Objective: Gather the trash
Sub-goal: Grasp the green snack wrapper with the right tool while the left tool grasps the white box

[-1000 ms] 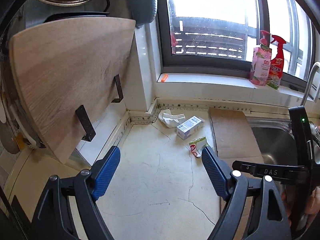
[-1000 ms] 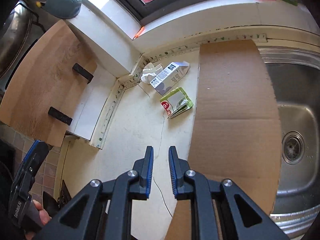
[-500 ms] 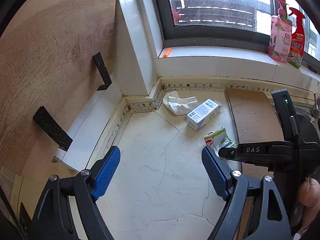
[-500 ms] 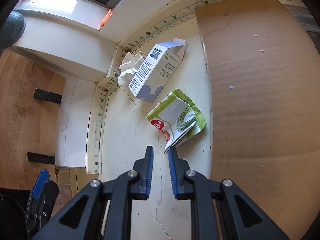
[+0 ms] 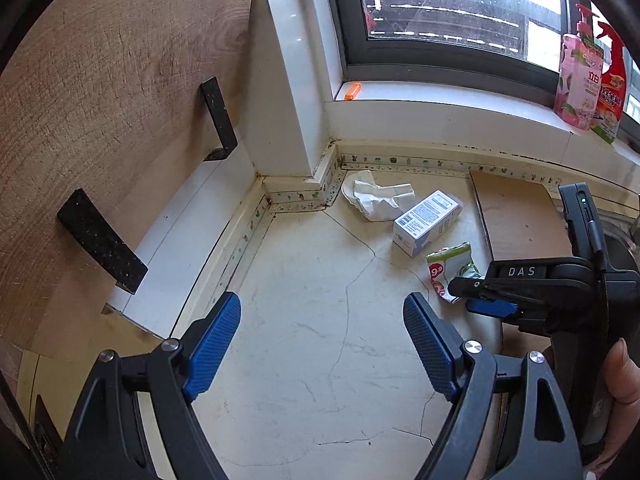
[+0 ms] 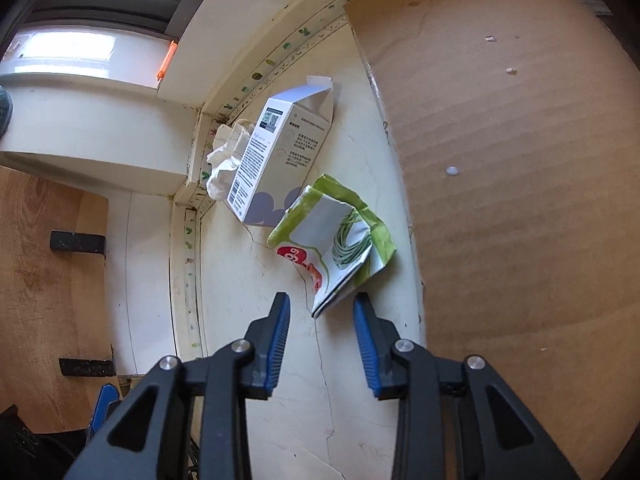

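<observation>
Three pieces of trash lie on the cracked white counter near the corner. A crumpled green and white wrapper (image 6: 336,240) lies closest, also in the left wrist view (image 5: 450,266). Behind it is a white carton (image 6: 276,160) (image 5: 426,222), then a crumpled white tissue (image 6: 224,160) (image 5: 374,196). My right gripper (image 6: 320,312) is open, its tips on either side of the wrapper's near corner, just above the counter. It shows in the left wrist view (image 5: 480,296). My left gripper (image 5: 322,320) is open and empty over bare counter, short of the trash.
A brown cardboard sheet (image 6: 520,160) lies on the counter right of the trash. A wooden board (image 5: 100,100) with black brackets leans against the left wall. Two spray bottles (image 5: 588,76) stand on the windowsill. An orange item (image 5: 352,91) lies on the sill corner.
My right gripper has moved forward to the wrapper and opened from shut. My left gripper has moved forward toward the corner, staying open.
</observation>
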